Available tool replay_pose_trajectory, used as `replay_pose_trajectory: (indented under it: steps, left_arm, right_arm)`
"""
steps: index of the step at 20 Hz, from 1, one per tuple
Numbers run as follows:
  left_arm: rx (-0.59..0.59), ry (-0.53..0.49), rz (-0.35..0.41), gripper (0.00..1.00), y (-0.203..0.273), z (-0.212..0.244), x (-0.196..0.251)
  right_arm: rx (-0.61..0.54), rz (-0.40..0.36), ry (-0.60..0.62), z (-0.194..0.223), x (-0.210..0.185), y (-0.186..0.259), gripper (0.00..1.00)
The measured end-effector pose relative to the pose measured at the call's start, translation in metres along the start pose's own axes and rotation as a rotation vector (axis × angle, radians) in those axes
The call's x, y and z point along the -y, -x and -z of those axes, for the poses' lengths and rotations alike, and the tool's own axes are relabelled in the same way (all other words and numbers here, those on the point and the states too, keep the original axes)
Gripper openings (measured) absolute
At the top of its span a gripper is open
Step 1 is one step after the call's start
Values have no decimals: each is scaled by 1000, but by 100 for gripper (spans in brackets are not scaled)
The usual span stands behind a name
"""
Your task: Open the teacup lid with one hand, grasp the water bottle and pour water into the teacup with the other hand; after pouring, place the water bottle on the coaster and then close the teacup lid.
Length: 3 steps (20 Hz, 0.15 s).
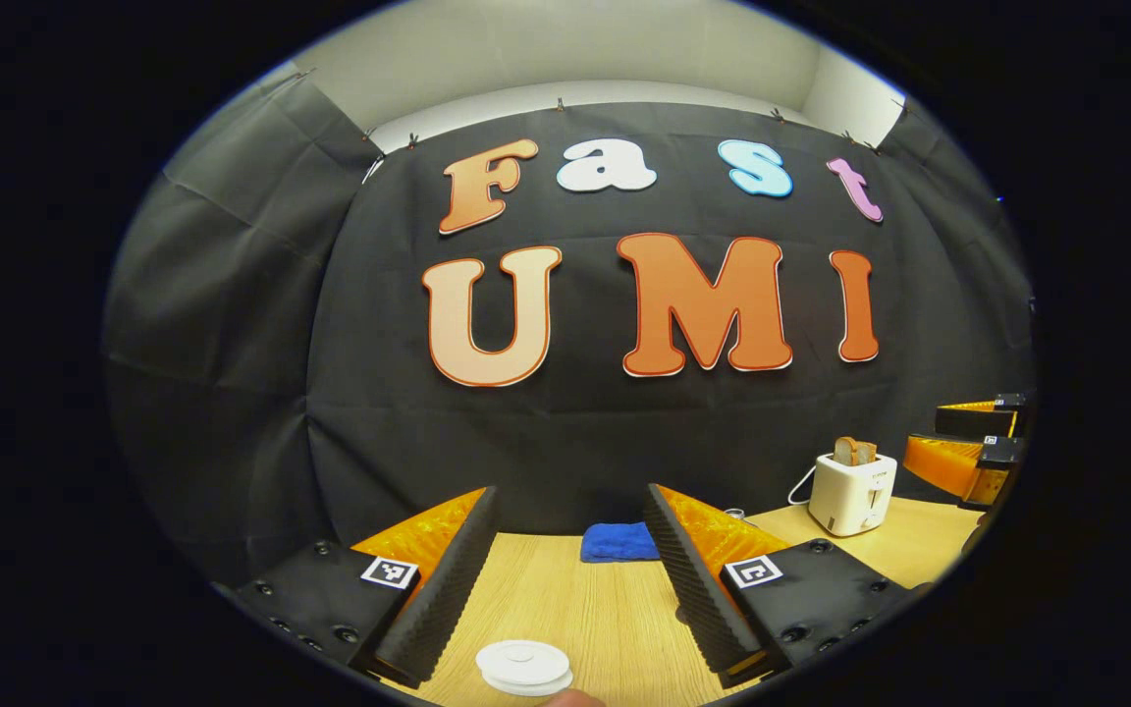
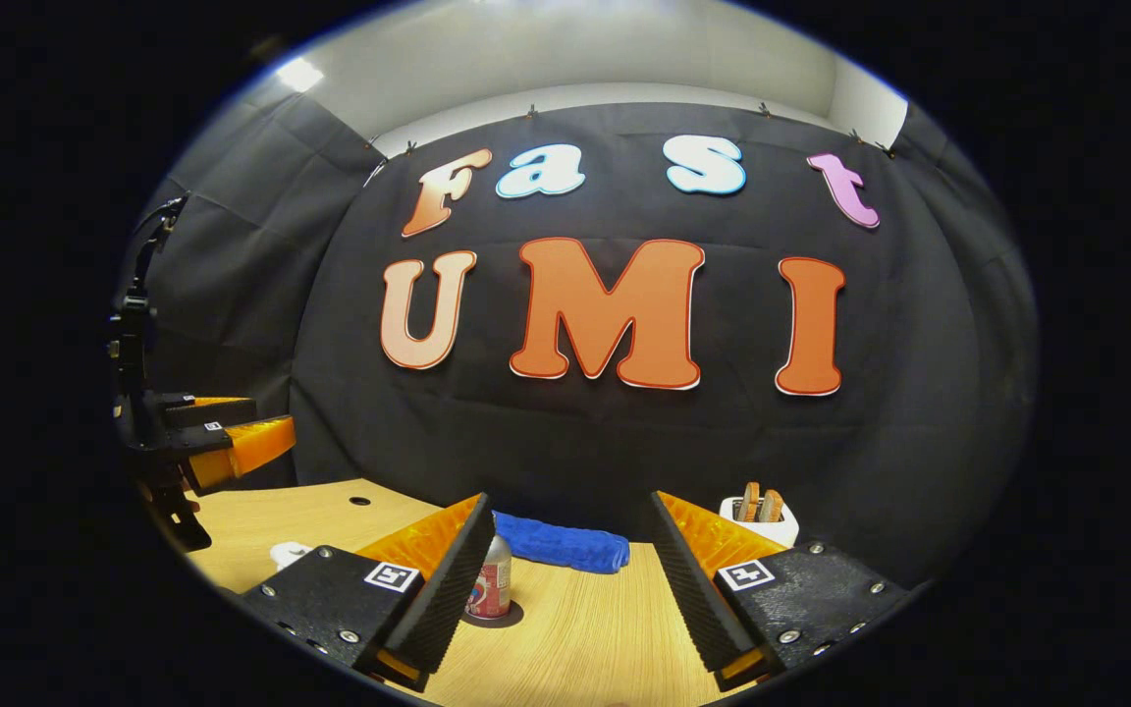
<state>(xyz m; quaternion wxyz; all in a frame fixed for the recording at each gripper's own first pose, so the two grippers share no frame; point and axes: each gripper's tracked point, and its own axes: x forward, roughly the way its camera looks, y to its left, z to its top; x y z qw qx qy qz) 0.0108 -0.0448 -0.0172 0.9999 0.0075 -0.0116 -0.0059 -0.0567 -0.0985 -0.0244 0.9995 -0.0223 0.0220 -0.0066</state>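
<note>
The left gripper [image 1: 570, 545] is held with jaws spread above the teacup lid [image 1: 524, 667]. The right gripper's [image 2: 572, 550] jaws are spread too, the water bottle [image 2: 492, 578] seen beyond them on the desk [image 2: 585, 638].

A white round teacup lid [image 1: 524, 666] shows at the bottom of the left gripper view, flat and level over the wooden table (the cup below it is hidden). In the right gripper view, 1 small water bottle [image 2: 493, 584] with a pale cap and a red label stands upright on a dark round coaster [image 2: 507, 619], just before a rolled blue cloth.
</note>
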Motion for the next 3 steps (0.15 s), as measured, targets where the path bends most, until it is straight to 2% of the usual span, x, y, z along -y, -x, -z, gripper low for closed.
replay_pose_trajectory:
  steps: [1,3]
  left_arm:
    - [0,-3,0,100,0,0,0]
    - [-1,-7,-3,100,1,1,0]
  right_arm:
    - [0,2,3,-1,1,0,97]
    - [-1,9,6,-3,3,-1,95]
